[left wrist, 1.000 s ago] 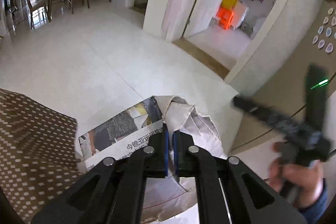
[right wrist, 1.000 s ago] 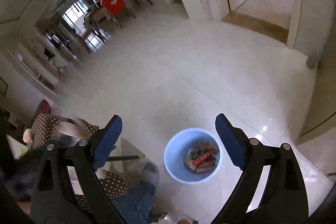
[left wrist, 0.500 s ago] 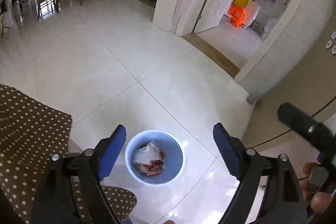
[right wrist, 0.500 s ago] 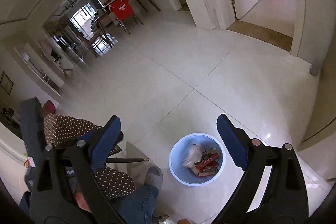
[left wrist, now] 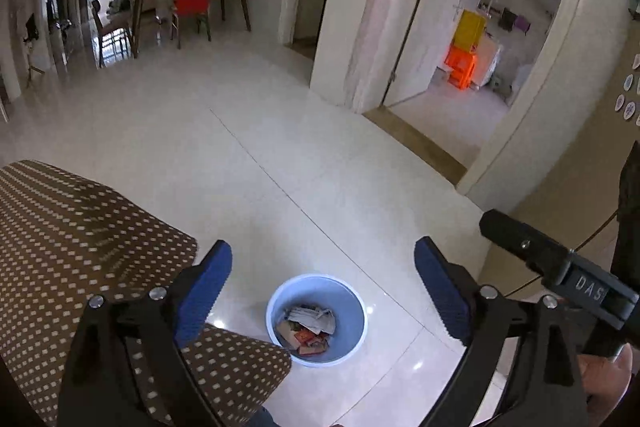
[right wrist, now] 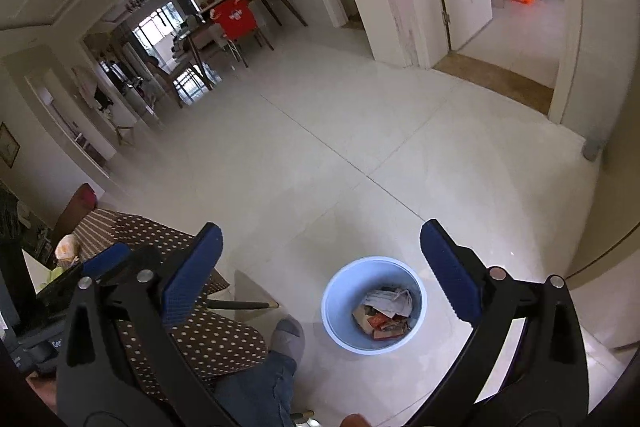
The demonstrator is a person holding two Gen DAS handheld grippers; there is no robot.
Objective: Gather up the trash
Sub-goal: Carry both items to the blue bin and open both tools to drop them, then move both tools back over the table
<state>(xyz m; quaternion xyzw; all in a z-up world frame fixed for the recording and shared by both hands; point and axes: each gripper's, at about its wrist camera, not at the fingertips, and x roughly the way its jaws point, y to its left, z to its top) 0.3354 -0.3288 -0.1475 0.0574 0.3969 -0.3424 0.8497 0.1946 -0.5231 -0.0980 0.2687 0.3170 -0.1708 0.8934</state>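
Now, bin: the pale blue wastebasket point(left wrist: 316, 319) stands on the tiled floor point(left wrist: 280, 131), low centre of frame, placed under both tools so trash can fall straight in.
Trash: crumpled newspaper point(left wrist: 312, 317) and red cartons lie inside the bin; the labels are too small to read.
Left tongs point(left wrist: 322, 289): released, blue pads spread wide with nothing between, poised above the bin.
Right tongs point(right wrist: 320, 271): likewise spread and bare, framing the bin.
Desk: the dotted brown cloth point(left wrist: 80, 247) fills the lower left; probably the source of litter.
Judgement: one drop looks finished; more litter must be sought elsewhere.
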